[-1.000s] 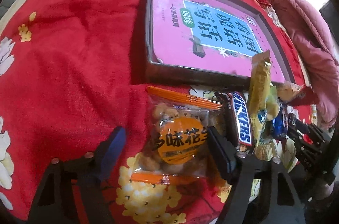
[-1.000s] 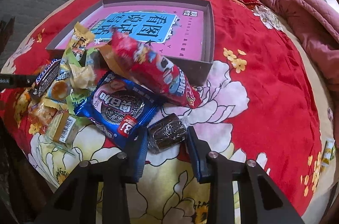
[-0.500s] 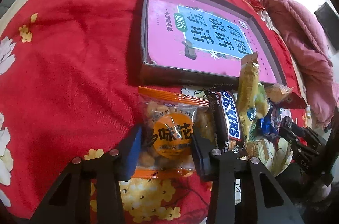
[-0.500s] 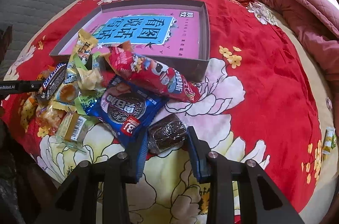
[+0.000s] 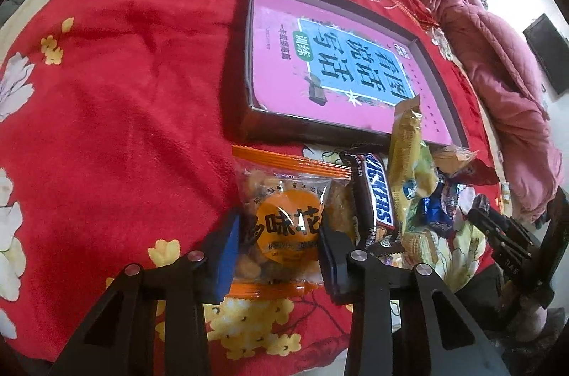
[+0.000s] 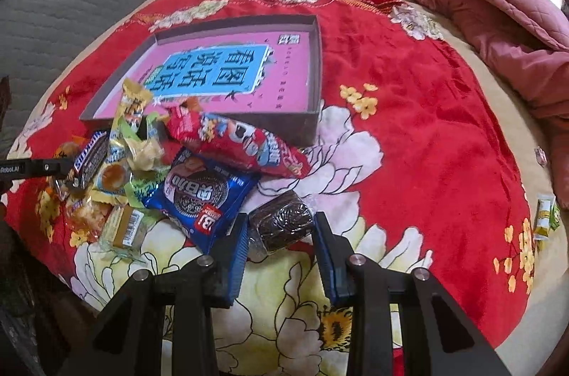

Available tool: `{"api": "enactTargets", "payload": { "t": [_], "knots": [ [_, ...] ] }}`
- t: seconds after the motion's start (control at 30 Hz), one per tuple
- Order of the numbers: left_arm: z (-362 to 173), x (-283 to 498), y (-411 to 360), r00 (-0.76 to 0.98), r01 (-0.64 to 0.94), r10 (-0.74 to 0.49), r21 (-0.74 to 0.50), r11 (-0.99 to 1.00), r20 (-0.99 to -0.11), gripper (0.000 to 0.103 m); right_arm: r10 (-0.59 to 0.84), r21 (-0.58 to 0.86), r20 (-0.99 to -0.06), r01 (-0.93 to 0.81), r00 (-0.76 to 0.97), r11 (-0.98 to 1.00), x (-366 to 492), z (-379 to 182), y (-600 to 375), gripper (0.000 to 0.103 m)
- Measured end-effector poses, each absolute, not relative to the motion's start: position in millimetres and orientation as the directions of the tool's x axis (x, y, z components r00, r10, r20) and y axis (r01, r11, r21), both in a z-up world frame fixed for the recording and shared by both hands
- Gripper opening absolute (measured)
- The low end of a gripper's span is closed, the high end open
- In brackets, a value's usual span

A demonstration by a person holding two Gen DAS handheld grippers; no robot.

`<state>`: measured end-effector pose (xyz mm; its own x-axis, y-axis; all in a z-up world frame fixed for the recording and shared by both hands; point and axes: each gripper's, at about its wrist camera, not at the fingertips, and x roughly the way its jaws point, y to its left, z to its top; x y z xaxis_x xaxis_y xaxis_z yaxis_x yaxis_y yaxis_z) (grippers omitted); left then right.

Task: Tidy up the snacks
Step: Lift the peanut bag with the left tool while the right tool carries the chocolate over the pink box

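Note:
My left gripper (image 5: 279,239) is shut on an orange peanut snack bag (image 5: 288,198) at the left end of a snack pile. A Snickers bar (image 5: 377,198) and a yellow packet (image 5: 407,155) lie to its right. My right gripper (image 6: 281,234) is shut on a dark round chocolate cookie in clear wrap (image 6: 282,225) and holds it above the bedspread. A blue Oreo pack (image 6: 199,191) and a red snack bag (image 6: 242,145) lie just beyond it. A shallow dark box (image 6: 313,63) with a pink book cover inside lies behind the pile, also in the left wrist view (image 5: 249,56).
Everything rests on a red floral bedspread (image 6: 426,113). A crumpled pink quilt (image 6: 480,10) lies at the far right. A small green-white packet (image 6: 544,216) lies alone at the right edge. The right gripper's body (image 5: 512,241) shows at the right in the left wrist view.
My left gripper has closed from wide open onto the peanut bag. My right gripper has risen with the chocolate cookie still in it.

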<state>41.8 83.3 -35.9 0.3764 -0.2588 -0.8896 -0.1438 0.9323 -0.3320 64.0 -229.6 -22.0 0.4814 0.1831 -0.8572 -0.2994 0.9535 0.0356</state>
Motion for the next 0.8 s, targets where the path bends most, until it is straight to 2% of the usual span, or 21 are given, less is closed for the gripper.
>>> {"api": "enactTargets", "payload": {
  "t": [0.8],
  "knots": [
    [12,52,79,0.471,-0.135,-0.205,-0.3,0.944,-0.858,0.04,0.243,0.083,-0.734,-0.271,0.634,0.959,76,27,-220,0.036]
  ]
}}
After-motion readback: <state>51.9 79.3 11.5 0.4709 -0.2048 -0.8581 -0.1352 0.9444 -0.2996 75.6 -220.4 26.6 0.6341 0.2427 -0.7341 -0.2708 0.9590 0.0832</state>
